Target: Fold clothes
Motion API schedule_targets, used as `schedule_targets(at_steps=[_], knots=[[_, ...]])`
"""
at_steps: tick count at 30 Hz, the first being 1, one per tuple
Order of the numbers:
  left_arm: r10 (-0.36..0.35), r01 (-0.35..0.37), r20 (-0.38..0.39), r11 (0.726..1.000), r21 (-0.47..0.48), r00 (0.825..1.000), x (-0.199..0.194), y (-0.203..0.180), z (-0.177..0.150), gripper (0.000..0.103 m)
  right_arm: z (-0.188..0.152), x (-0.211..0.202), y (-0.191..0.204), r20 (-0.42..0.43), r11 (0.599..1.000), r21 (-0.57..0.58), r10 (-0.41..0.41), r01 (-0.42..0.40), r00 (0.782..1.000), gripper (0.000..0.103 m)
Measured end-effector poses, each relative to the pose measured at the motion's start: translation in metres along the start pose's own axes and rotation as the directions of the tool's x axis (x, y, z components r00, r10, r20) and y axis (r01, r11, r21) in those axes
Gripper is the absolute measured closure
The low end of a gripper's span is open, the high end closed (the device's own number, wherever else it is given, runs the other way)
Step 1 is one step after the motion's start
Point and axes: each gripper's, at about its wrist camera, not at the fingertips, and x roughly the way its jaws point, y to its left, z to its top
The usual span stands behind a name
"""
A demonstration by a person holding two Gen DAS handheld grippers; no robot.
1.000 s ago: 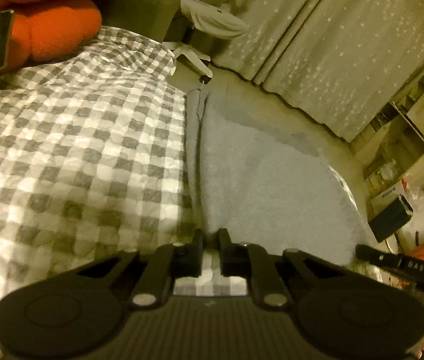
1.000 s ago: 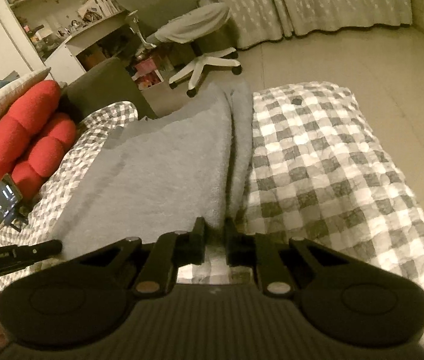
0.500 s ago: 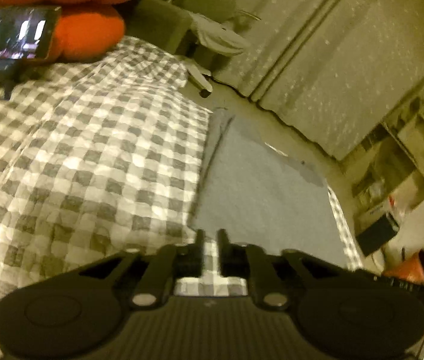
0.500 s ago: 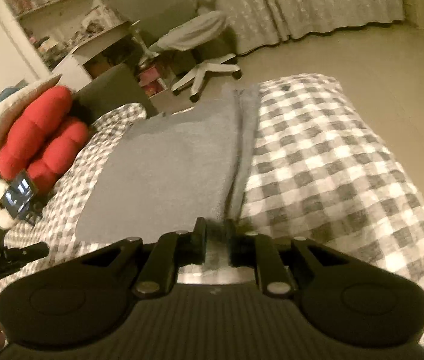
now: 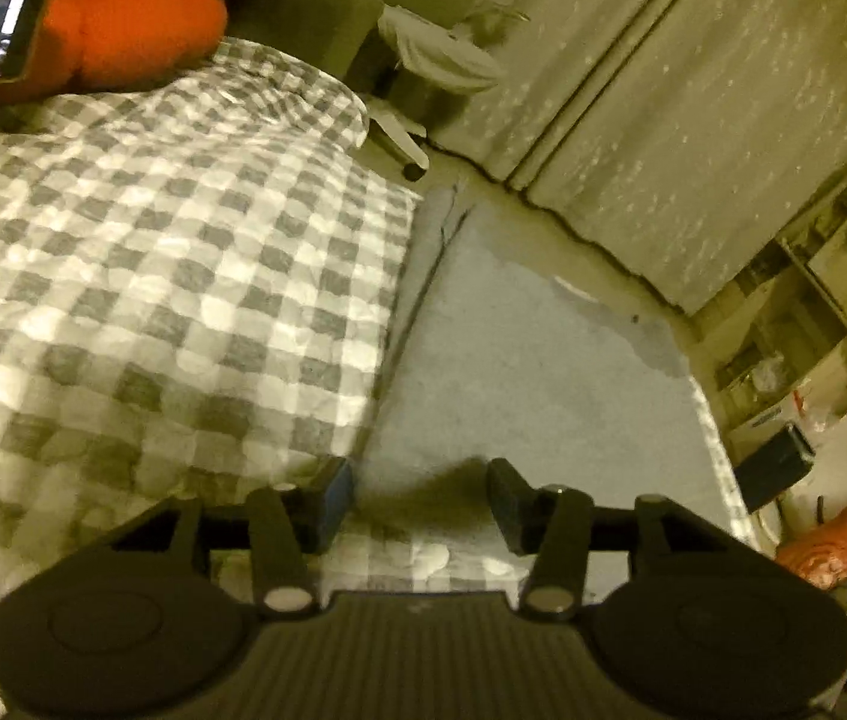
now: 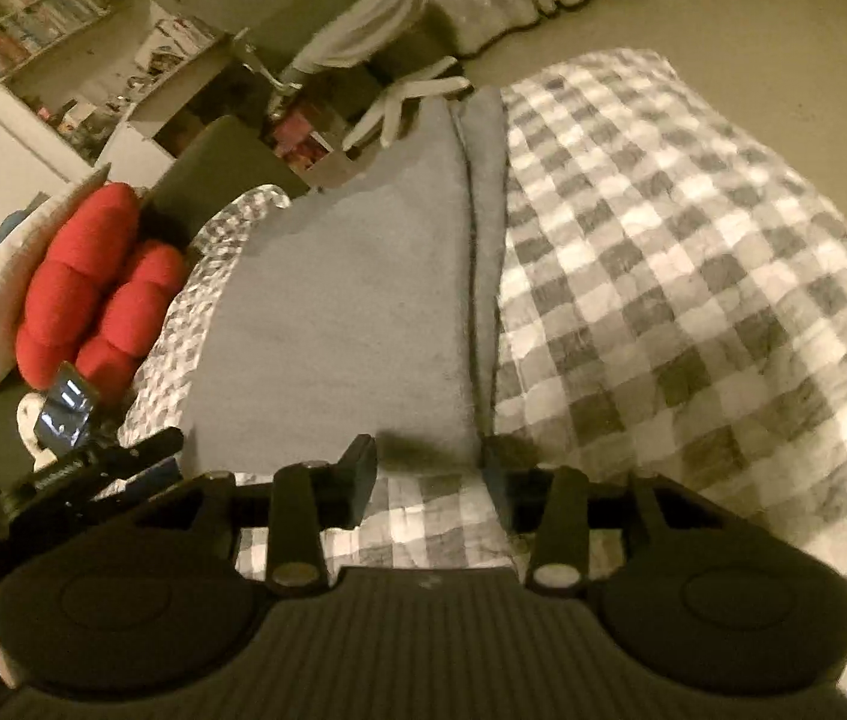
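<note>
A grey garment lies flat and folded lengthwise on the grey-and-white checked bedspread, one long edge doubled over. My left gripper hovers at the garment's near left corner with its jaws opening; the cloth edge lies between the fingers, and the pads do not press on it. In the right wrist view the same garment stretches away over the bedspread. At its near right corner my right gripper has jaws opening too, with the cloth edge loose between the fingers.
A red cushion and a phone on a stand sit at the bed's head side. An office chair, curtains and shelves stand beyond the bed. The other gripper and a hand show at the left edge.
Both grippers went from shut on the garment's near corners to jaws apart, letting the cloth go. The garment now lies flat on the bed, and both grippers have sunk slightly.
</note>
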Motion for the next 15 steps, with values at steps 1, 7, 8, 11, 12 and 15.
schedule_targets(at_steps=[1, 7, 8, 11, 12, 15], knots=[[0.002, -0.002, -0.002, 1.0, -0.004, 1.0, 0.002, 0.0, 0.001, 0.083, 0.002, 0.001, 0.001, 0.012, 1.0, 0.002, -0.001, 0.001, 1.0, 0.061], [-0.009, 0.01, 0.026, 1.0, -0.009, 1.0, -0.016, -0.005, 0.001, 0.091, 0.006, -0.006, 0.005, 0.063, 0.999, -0.02, -0.024, 0.025, 0.998, 0.087], [-0.014, 0.014, 0.027, 1.0, -0.009, 1.0, -0.024, -0.007, -0.001, 0.091, 0.006, -0.012, 0.006, 0.079, 1.0, -0.029, -0.01, 0.012, 0.997, 0.087], [-0.039, 0.039, 0.003, 0.999, -0.008, 0.999, -0.058, -0.01, -0.013, 0.092, 0.006, -0.036, 0.01, 0.11, 0.998, -0.062, 0.036, -0.029, 0.993, 0.09], [-0.037, 0.037, -0.015, 0.999, 0.003, 0.999, -0.068, -0.011, -0.02, 0.092, 0.004, -0.044, 0.012, 0.109, 0.996, -0.079, 0.044, -0.035, 0.993, 0.09], [-0.016, 0.019, -0.059, 0.998, 0.052, 0.998, -0.1, -0.014, -0.053, 0.091, -0.02, -0.067, 0.012, 0.065, 0.991, -0.125, 0.064, -0.055, 0.996, 0.09]])
